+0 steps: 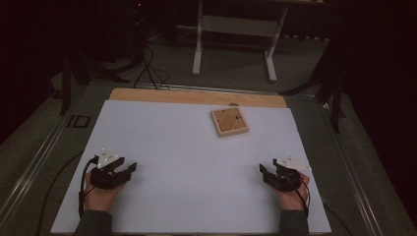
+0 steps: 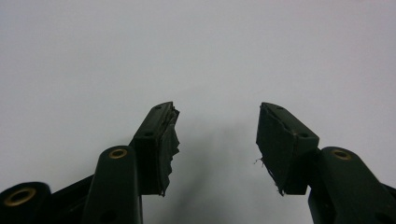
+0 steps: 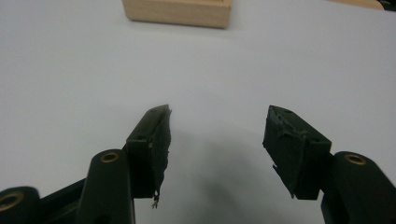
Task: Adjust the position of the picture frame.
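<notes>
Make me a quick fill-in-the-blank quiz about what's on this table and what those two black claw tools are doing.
1. The shallow wooden tray lies nearer the ____ gripper.
2. The left gripper has its jaws ____.
3. Between the right gripper's jaws there is ____ but bare white table.
4. Each gripper is held in a person's ____.

Missing words: right; open; nothing; hand

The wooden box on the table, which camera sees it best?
The high view shows the wooden box best: you look down on its whole square frame and the brown inside, lying on the white table. The right gripper view catches just its near side at the top edge. The left gripper view looks at bare table.
</notes>
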The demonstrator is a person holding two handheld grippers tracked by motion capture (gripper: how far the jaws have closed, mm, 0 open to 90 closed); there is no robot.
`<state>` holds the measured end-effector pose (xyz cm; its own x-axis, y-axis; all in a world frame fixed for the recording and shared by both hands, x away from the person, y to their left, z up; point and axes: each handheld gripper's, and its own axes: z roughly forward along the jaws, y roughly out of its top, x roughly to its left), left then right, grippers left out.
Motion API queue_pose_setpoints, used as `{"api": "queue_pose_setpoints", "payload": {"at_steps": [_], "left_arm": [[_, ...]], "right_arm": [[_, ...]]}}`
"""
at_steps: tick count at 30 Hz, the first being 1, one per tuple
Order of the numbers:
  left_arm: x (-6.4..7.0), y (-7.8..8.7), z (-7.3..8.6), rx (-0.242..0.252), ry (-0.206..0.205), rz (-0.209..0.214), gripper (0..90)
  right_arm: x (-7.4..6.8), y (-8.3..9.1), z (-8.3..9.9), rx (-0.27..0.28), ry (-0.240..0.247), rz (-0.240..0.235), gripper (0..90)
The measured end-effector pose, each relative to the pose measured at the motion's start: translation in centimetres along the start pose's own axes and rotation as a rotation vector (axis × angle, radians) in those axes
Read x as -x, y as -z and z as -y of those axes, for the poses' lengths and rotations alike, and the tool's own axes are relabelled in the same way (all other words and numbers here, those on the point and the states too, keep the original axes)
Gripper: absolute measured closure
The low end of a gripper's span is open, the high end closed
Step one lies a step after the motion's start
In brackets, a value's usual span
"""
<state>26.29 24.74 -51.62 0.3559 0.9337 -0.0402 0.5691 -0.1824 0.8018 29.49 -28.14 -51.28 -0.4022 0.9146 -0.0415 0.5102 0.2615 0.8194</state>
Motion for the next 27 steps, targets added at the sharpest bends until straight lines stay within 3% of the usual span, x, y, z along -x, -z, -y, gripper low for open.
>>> {"api": "queue_pose_setpoints", "payload": {"at_steps": [8, 17, 27], "left_arm": [[0.2, 1.6, -0.2, 0.112, -0.051, -0.029, 45.3], [0.4, 1.8, -0.1, 0.142, -0.070, -0.035, 44.4], [0.3, 2.1, -0.1, 0.153, -0.068, -0.051, 43.9]], "right_arm": [[-0.1, 0.4, -0.2, 0.027, -0.022, -0.016, 41.0], [-0.9, 0.0, -0.3, -0.005, 0.003, -0.032, 40.7], [-0.9, 0.1, -0.4, 0.003, -0.010, -0.039, 41.5]]}}
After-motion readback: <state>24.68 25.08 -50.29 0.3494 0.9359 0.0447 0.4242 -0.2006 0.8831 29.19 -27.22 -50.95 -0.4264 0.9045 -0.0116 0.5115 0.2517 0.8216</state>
